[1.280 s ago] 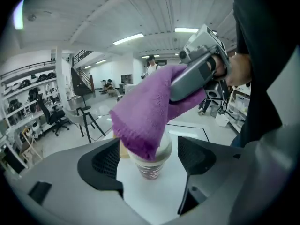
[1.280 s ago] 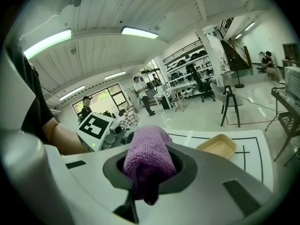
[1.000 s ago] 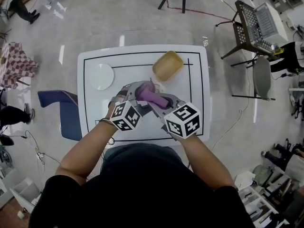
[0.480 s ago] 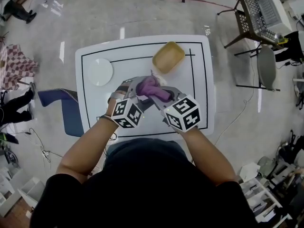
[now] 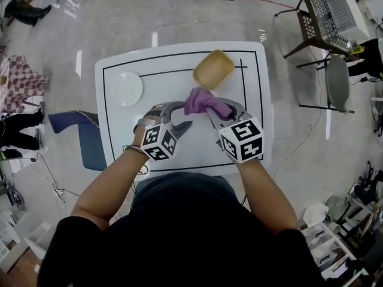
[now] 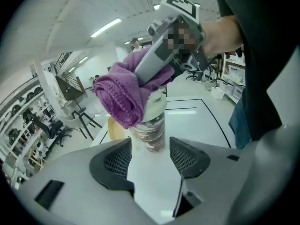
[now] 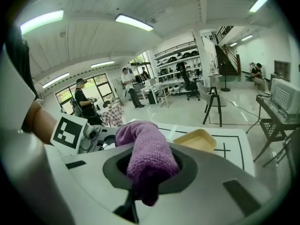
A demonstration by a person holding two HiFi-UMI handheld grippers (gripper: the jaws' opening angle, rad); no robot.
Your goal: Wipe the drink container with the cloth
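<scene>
Clamping purple cloth (image 6: 121, 96), right gripper (image 5: 216, 110) tops drink container (image 6: 151, 131) — label illegible

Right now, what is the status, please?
Left hand-held gripper just closing, bottle between tips, not gripped. Right hand-held gripper shut on cloth, at bottle top. Nothing blocking.

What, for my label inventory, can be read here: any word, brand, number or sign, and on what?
No readable word or number in any view.
Lidded drink container: brown patterned side, too blurred to read.
Left marker cube and right marker cube: black-and-white square patterns, no letters.
White table: black border lines and a cross mark, no text.
Purple knitted cloth: no tag showing.
</scene>
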